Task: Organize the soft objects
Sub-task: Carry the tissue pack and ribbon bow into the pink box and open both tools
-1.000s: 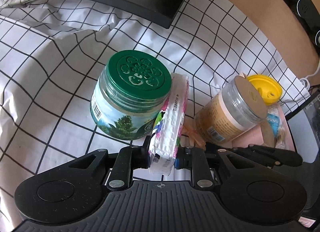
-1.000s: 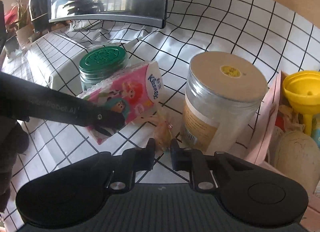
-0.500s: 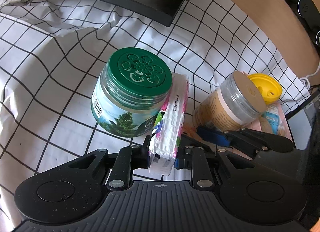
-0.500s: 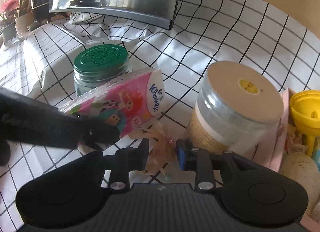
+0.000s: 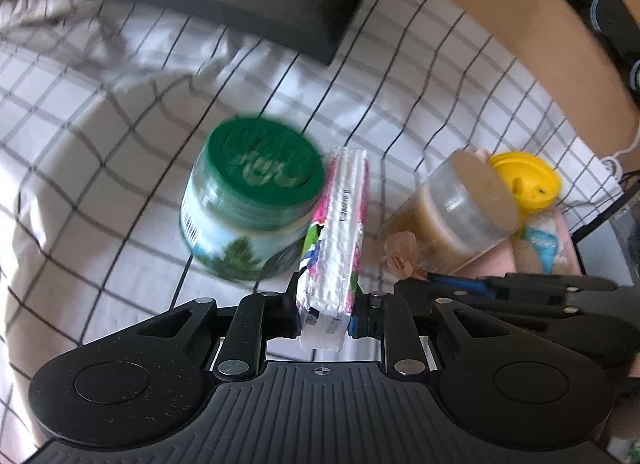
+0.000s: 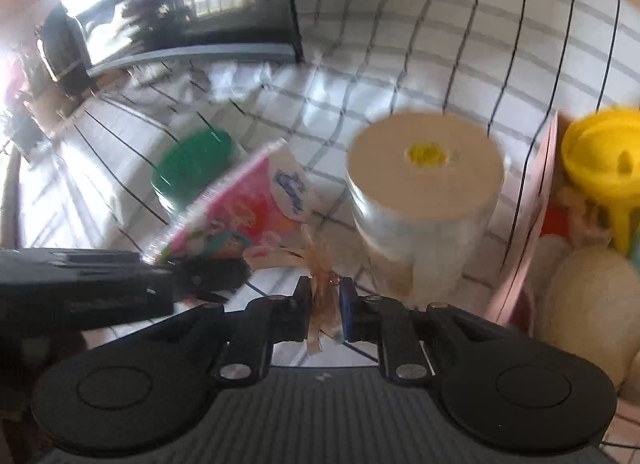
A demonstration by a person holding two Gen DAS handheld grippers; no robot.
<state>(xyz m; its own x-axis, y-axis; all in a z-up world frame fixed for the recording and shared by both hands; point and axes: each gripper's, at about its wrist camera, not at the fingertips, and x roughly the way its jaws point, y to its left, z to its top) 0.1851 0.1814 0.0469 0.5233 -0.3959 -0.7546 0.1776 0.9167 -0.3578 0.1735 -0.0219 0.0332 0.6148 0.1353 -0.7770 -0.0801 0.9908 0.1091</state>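
The tissue pack (image 5: 338,232) sits pinched between the fingers of the left gripper (image 5: 325,310), gripped at its near end with its long axis running straight ahead, away from the gripper, and its thin edge turned upward. It lies just beside the green-lidded jar (image 5: 256,203), on that jar's right, and I cannot tell whether the two touch. Further right of the jar, past the pack, a small ribbon bow (image 6: 322,276) of pale, peach-toned strands is held by the right gripper (image 6: 325,304), whose fingers are closed on the bow's loose tails; the knot stands just ahead of the fingertips. Beyond it, still right of the green jar, stands the tall clear jar with a tan lid (image 6: 424,199), and past that a pink bin (image 6: 532,215) holding a yellow funnel (image 6: 604,159) and a pale rounded soft thing. All rest on a white checked cloth over the surface (image 5: 100,191). The bin looks the likely goal, and it lies to the right, so the right gripper with its bow is the nearer; the pack would have to cross past the tall jar. Both views are blurred.
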